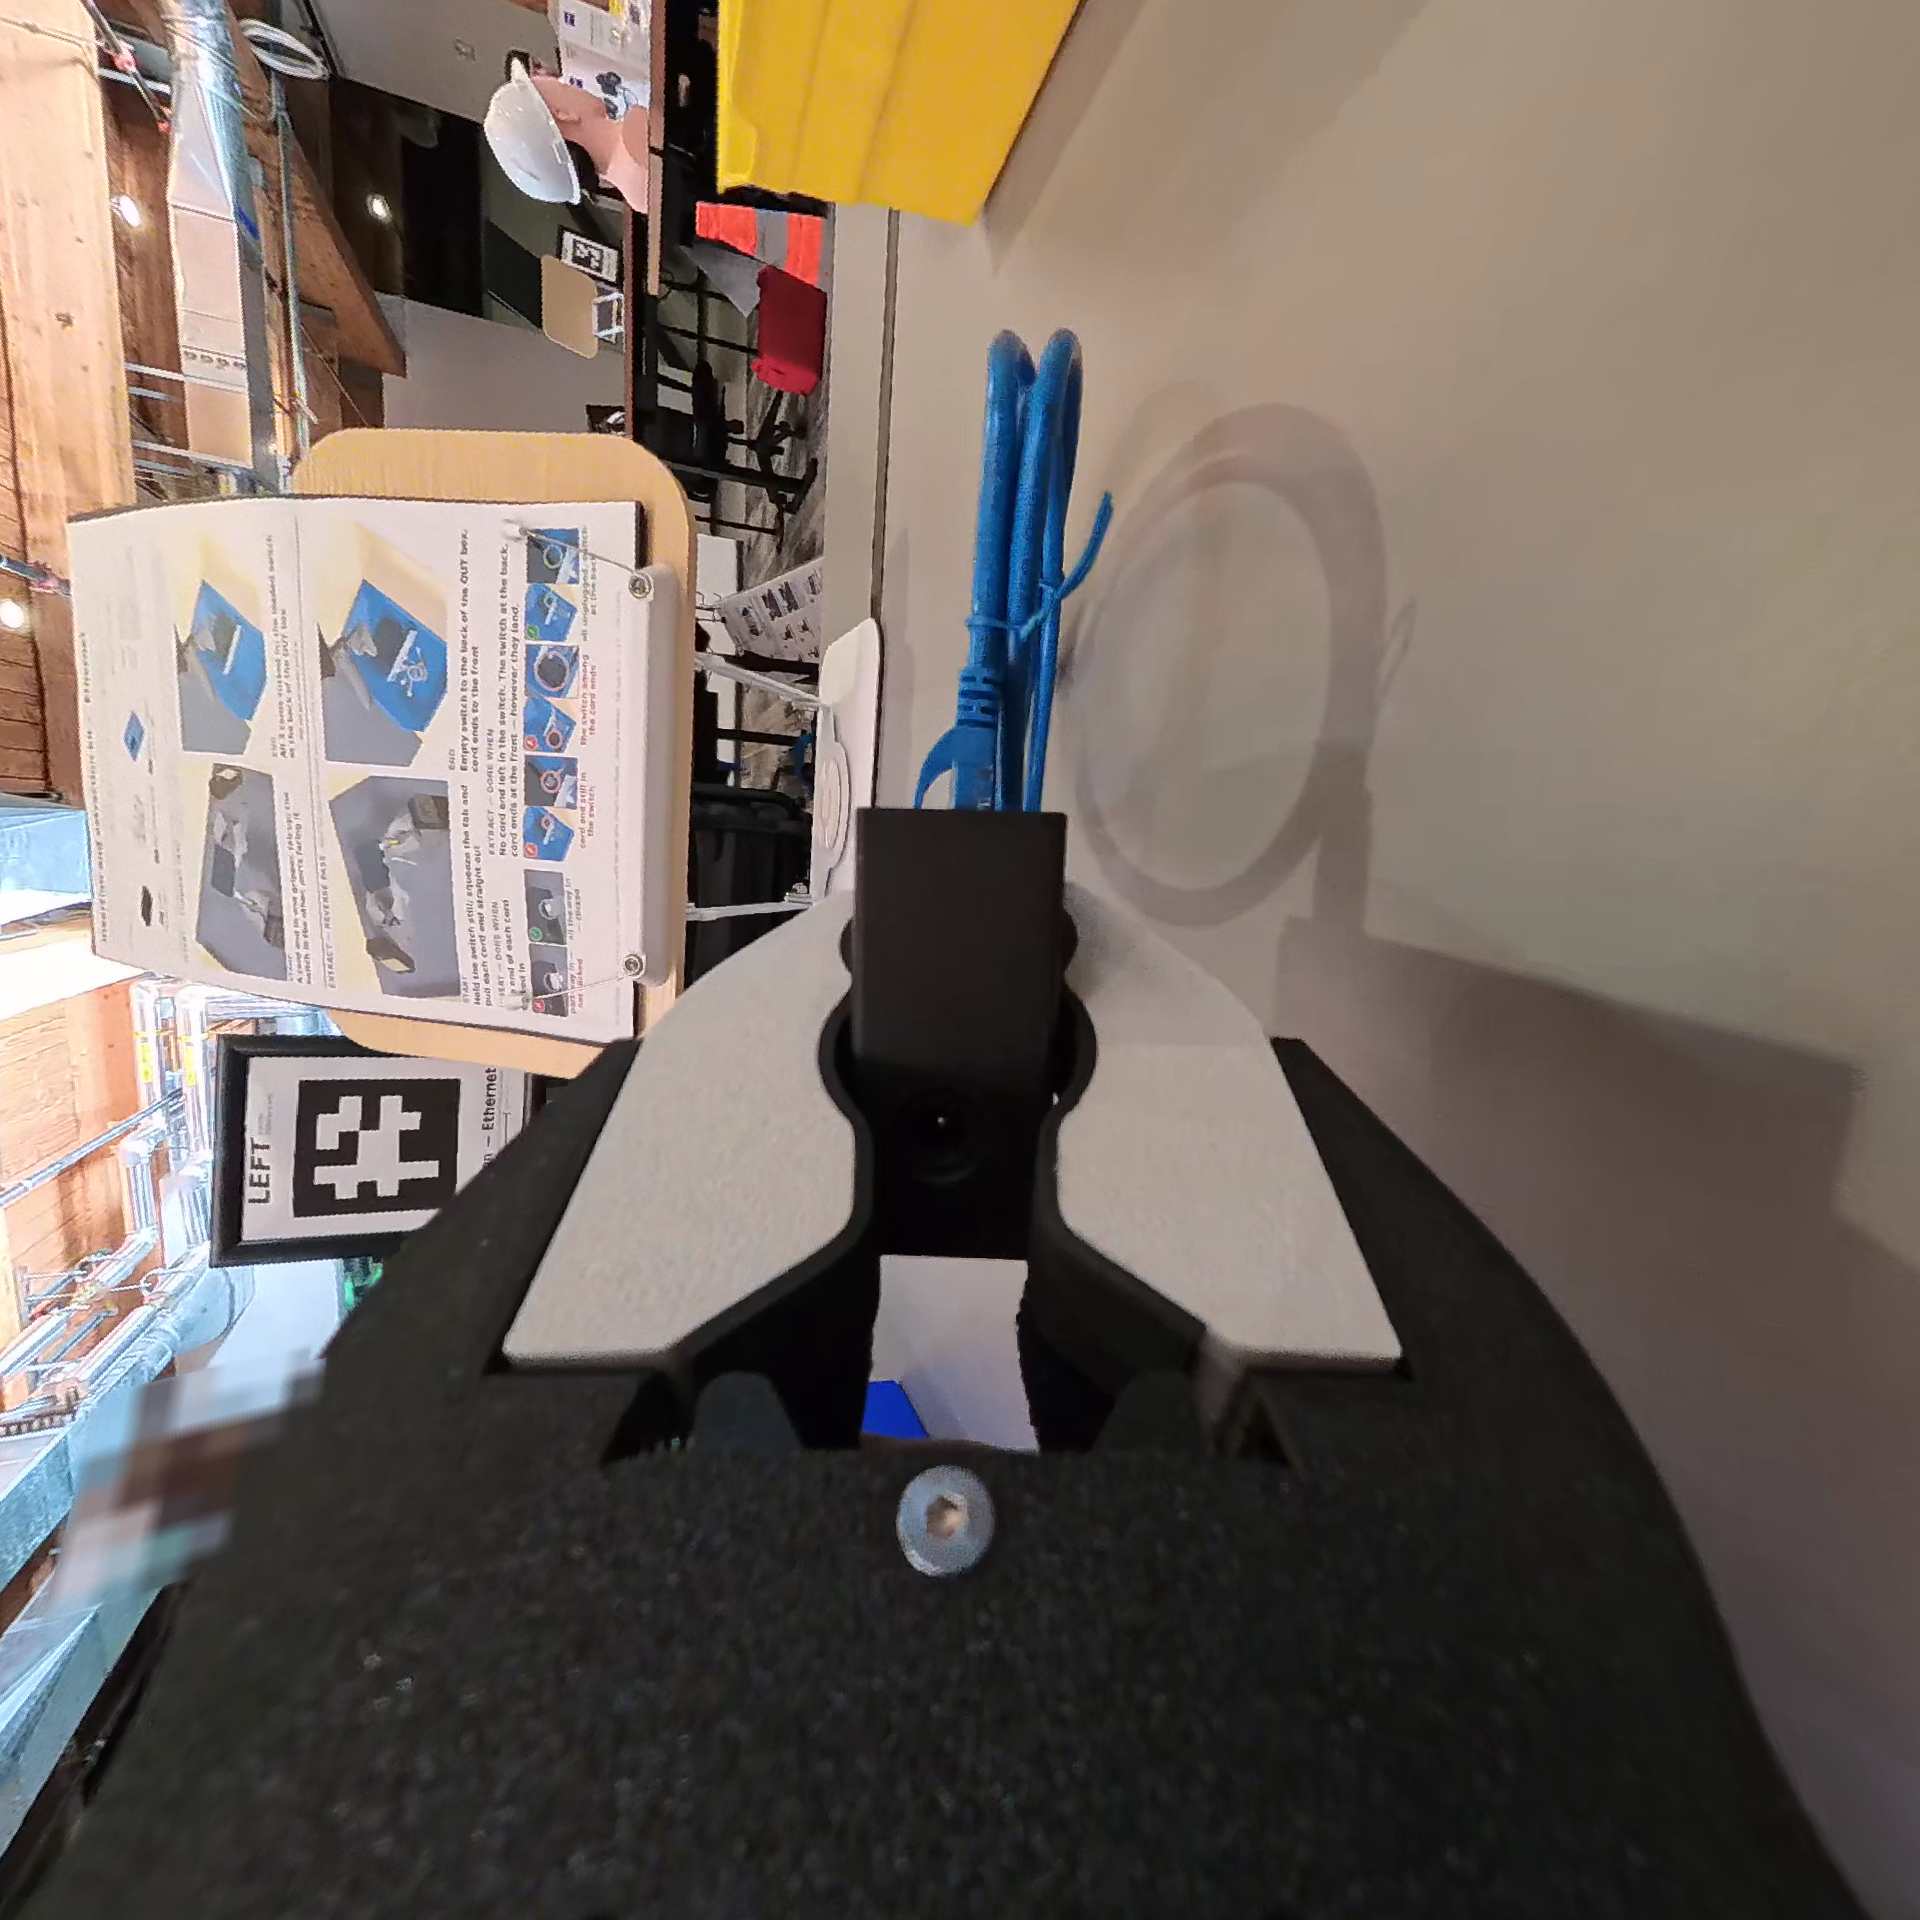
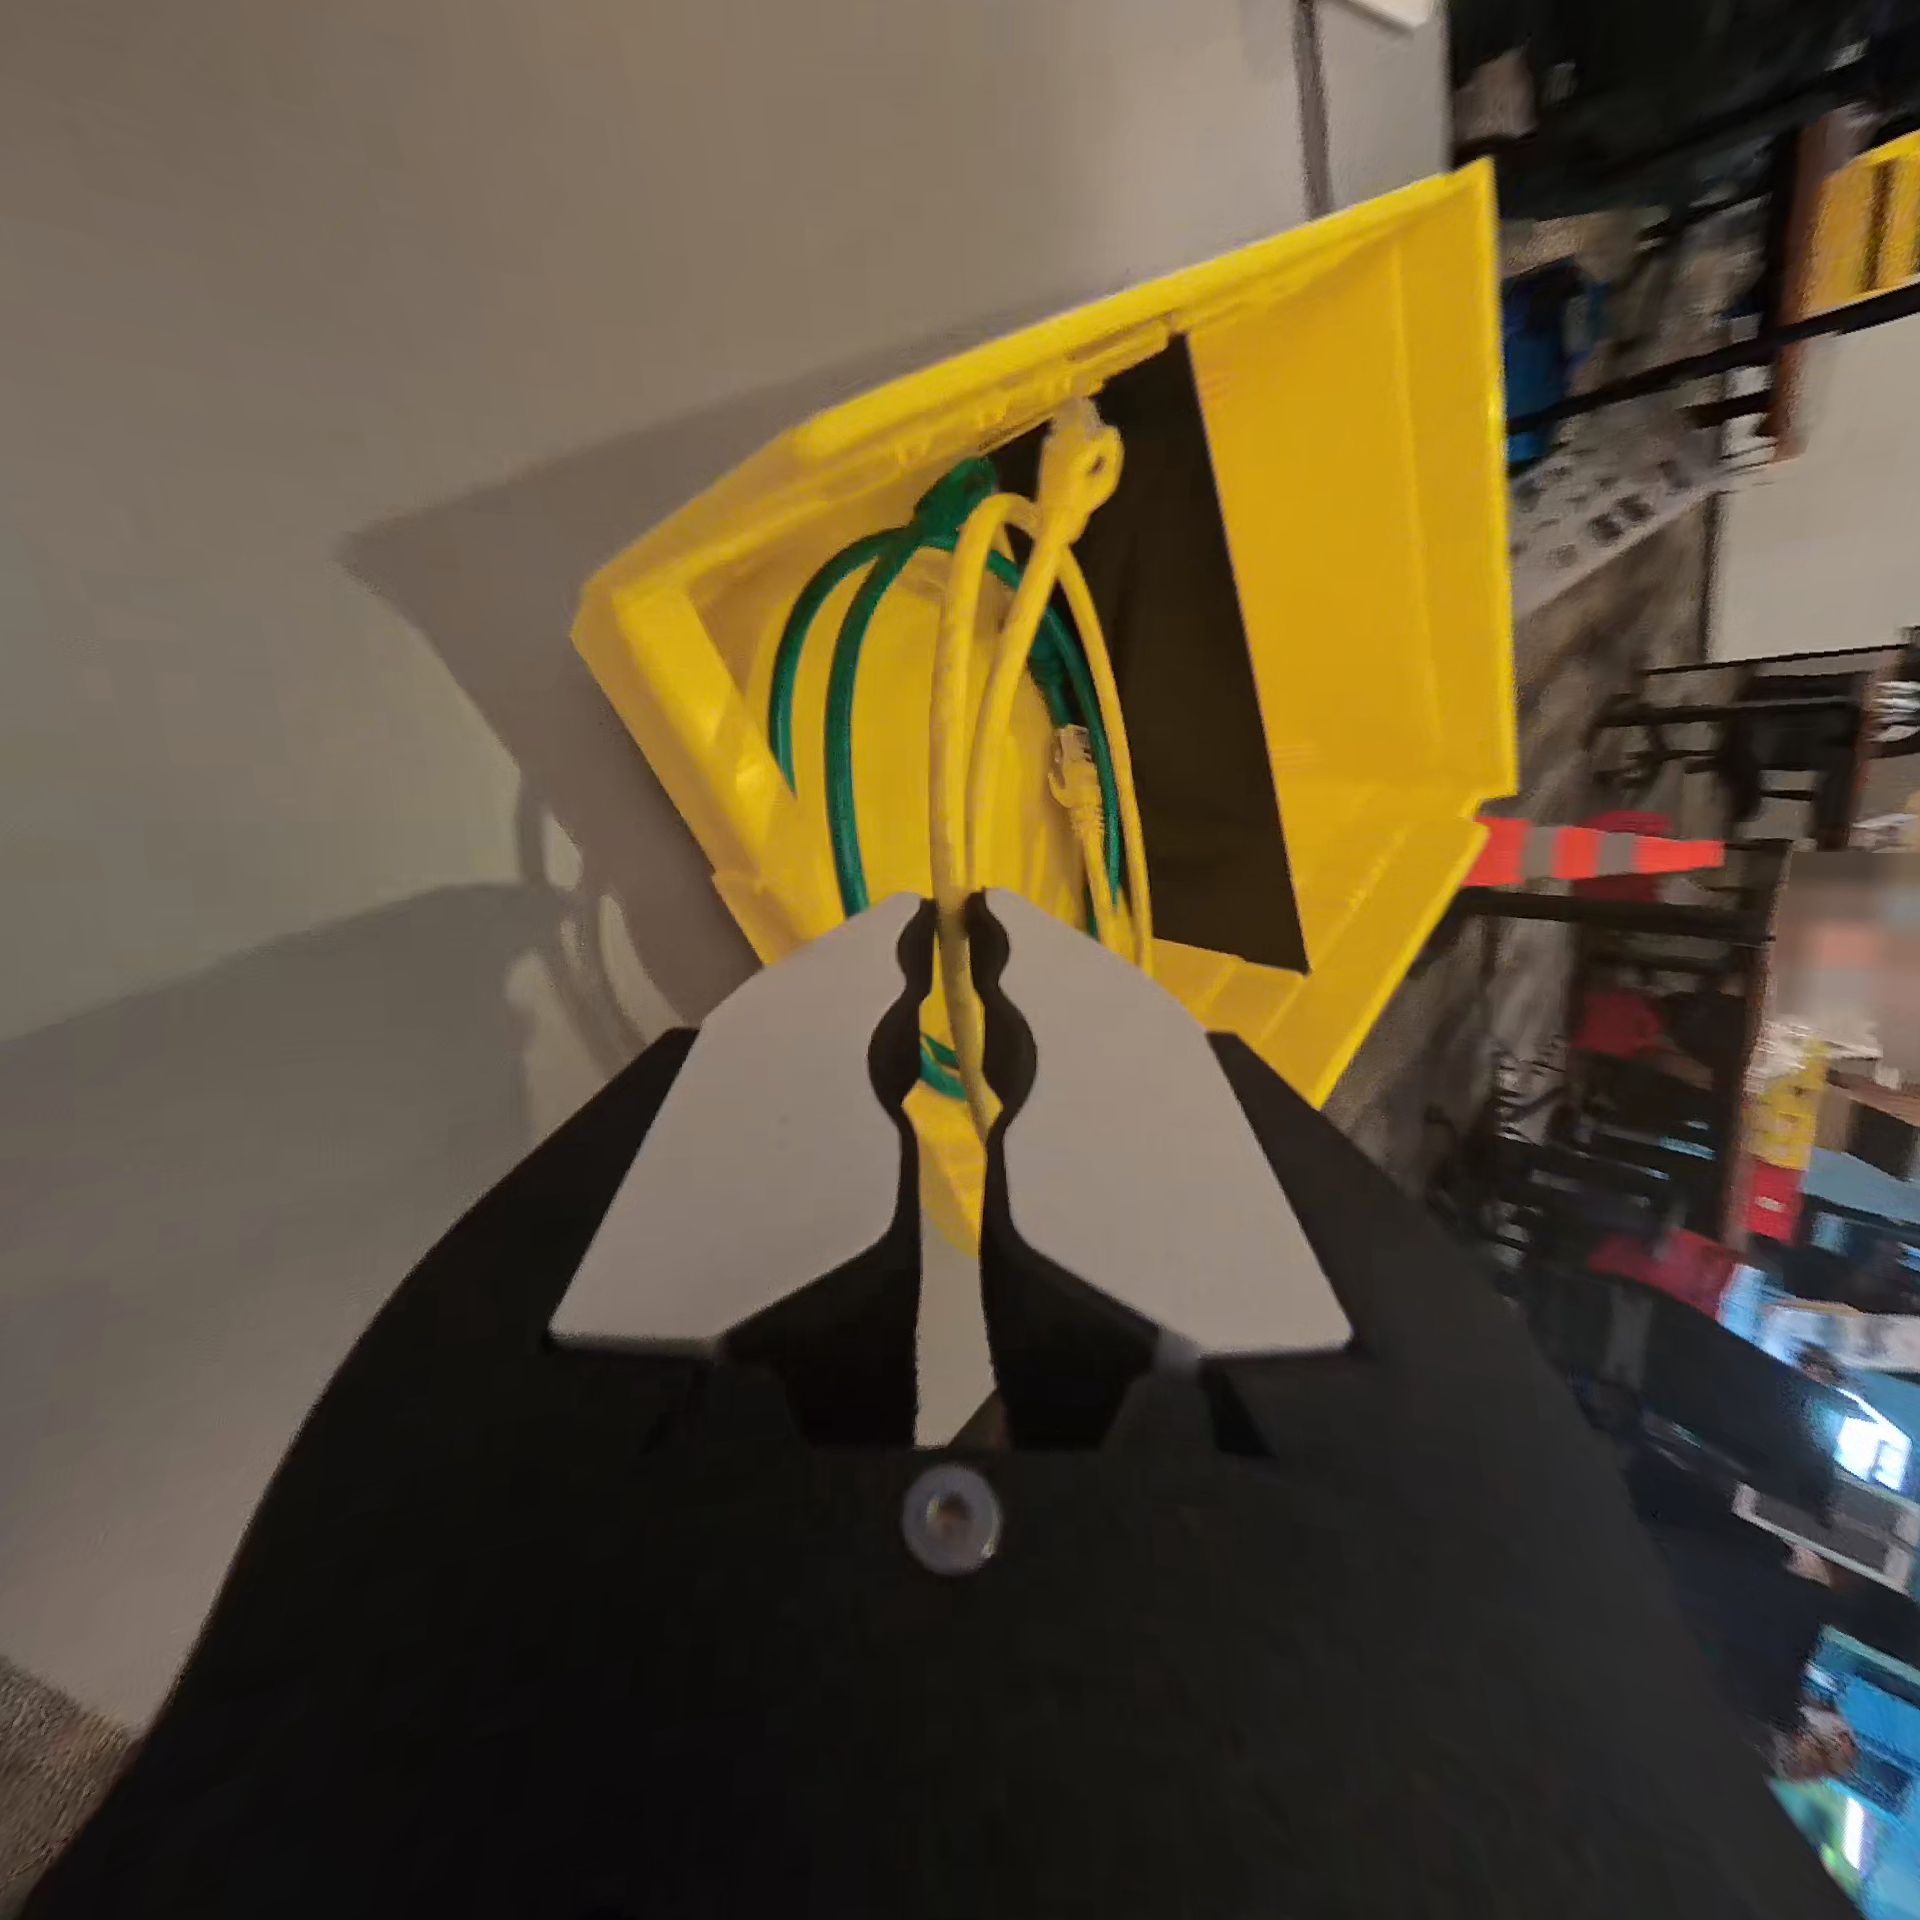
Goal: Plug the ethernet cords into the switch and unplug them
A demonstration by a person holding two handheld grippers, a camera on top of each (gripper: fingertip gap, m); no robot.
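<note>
With our left gripper (image 1: 961,997) clamped on the switch (image 1: 961,935) and blue cord (image 1: 1023,582) plugged at twelve o'clock, our right gripper (image 2: 954,914), pinching the yellow cord (image 2: 961,727), should regrip nearer its plug.

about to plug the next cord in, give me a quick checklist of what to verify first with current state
1. Left gripper clamped on the black box-shaped switch: ok.
2. Blue ethernet cord seated in the switch: it meets the far end, but the port is hidden: cannot tell.
3. Right gripper shut on the yellow ethernet cord: ok.
4. Grip at the plug: not ok, it holds mid-cable and a plug hangs free.
5. Yellow cord clear of the green ethernet cord in the yellow plastic bin: not ok, loops overlap.
</note>
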